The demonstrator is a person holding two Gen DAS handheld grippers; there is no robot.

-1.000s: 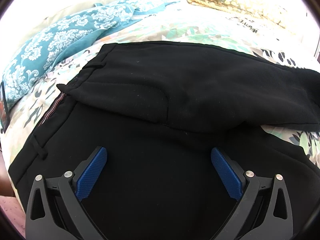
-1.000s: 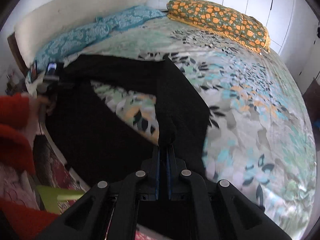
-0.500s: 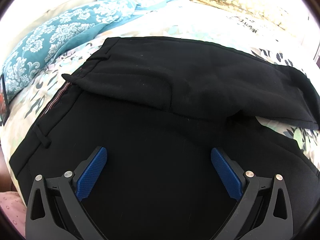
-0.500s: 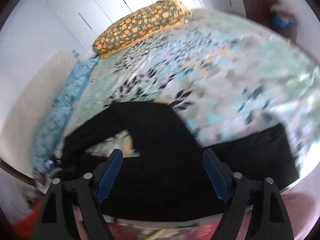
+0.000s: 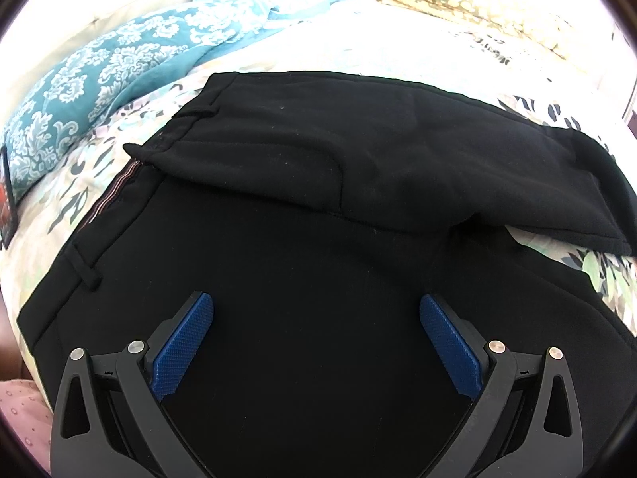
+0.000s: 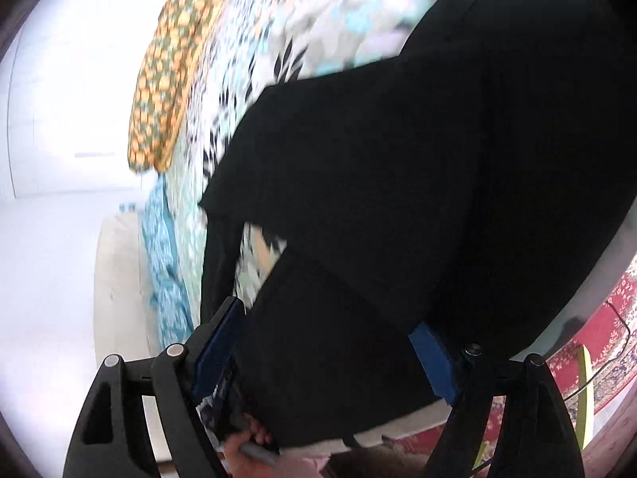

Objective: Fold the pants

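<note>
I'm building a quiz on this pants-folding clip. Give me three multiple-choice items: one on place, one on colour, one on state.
1. Where do the pants lie?
A. on a patterned bedspread
B. on a wooden floor
C. on a chair

2. What colour are the pads of the left tongs?
A. red
B. blue
C. green

3. How do the left tongs stand?
A. shut on the waistband
B. shut on a pillow
C. open above the fabric

Answers:
1 A, floral bedspread shows around the pants.
2 B, both textured pads are blue.
3 C, a wide gap separates the pads, gripping nothing.
</note>
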